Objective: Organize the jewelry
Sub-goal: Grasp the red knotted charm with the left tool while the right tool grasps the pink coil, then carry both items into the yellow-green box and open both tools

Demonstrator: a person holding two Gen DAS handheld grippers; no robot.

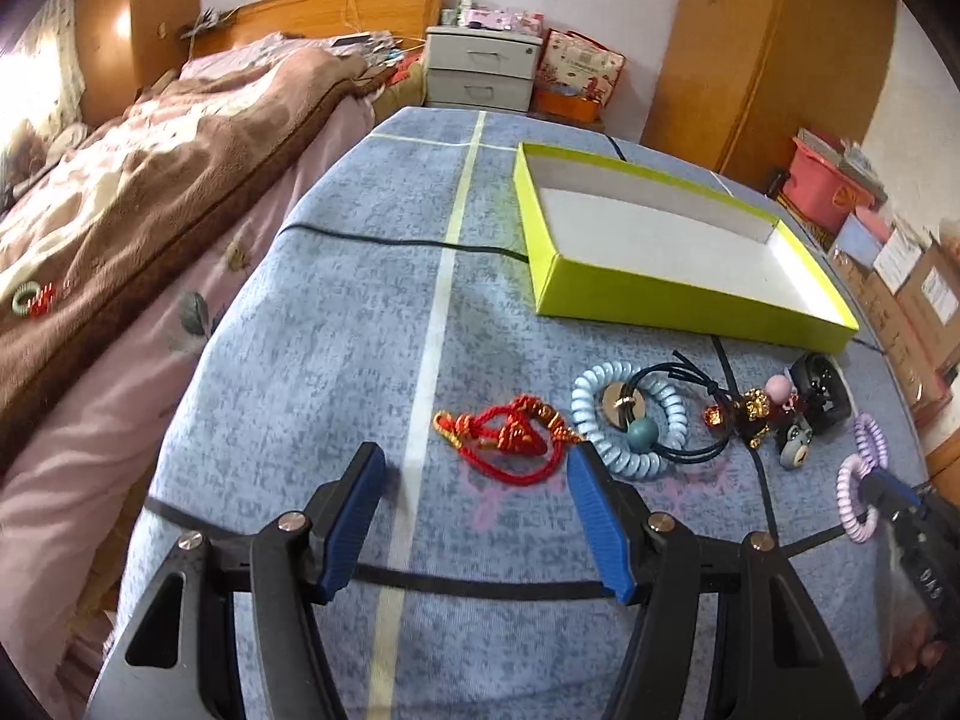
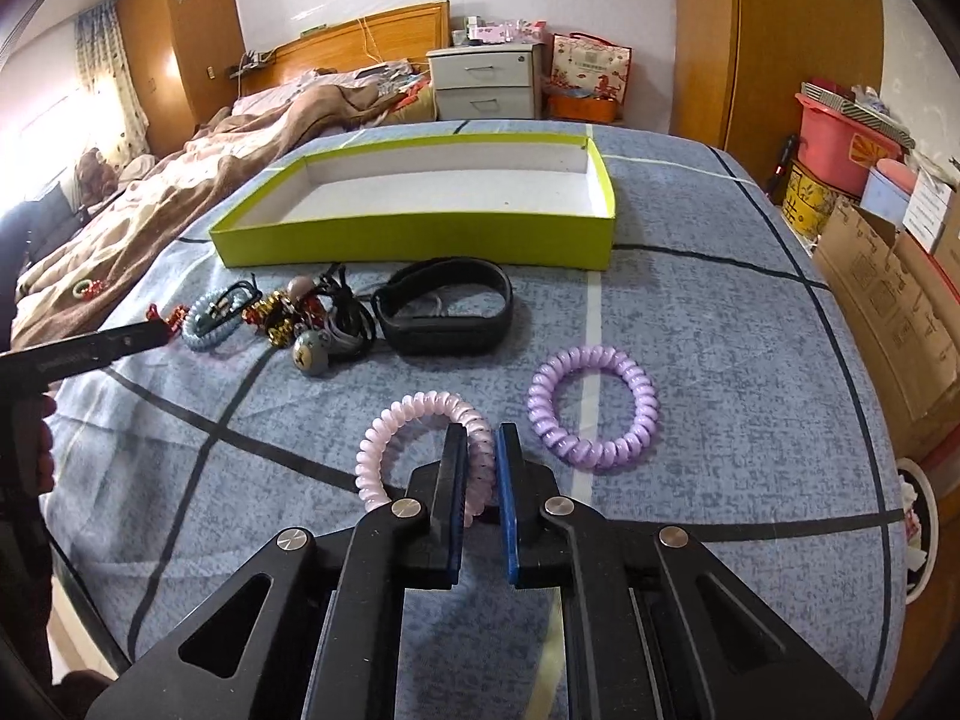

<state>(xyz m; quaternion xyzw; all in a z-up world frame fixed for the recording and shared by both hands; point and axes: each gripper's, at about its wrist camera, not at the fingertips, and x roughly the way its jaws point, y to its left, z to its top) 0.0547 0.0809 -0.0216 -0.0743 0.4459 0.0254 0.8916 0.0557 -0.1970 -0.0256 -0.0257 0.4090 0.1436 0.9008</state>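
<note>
A lime-green open box [image 1: 678, 294] [image 2: 420, 237] with a white inside stands on the blue cloth. My left gripper [image 1: 474, 468] is open, its fingers either side of a red knotted cord bracelet [image 1: 504, 435]. To its right lie a light-blue coil band [image 1: 627, 420], a dark elastic with a teal bead [image 1: 645, 435] and small charms [image 1: 756, 411]. My right gripper [image 2: 482, 441] is shut on a pink coil hair band [image 2: 414, 444], also seen in the left wrist view [image 1: 855, 501]. A purple coil band [image 2: 594, 408] lies just right of it. A black band [image 2: 444, 312] lies beyond.
The blue-covered surface [image 2: 720, 330] borders a bed with a brown blanket [image 1: 150, 180] on the left. A green ring with red beads [image 1: 30, 298] lies on the blanket. Cardboard boxes [image 2: 888, 300] and a red bucket [image 2: 840, 144] stand at the right.
</note>
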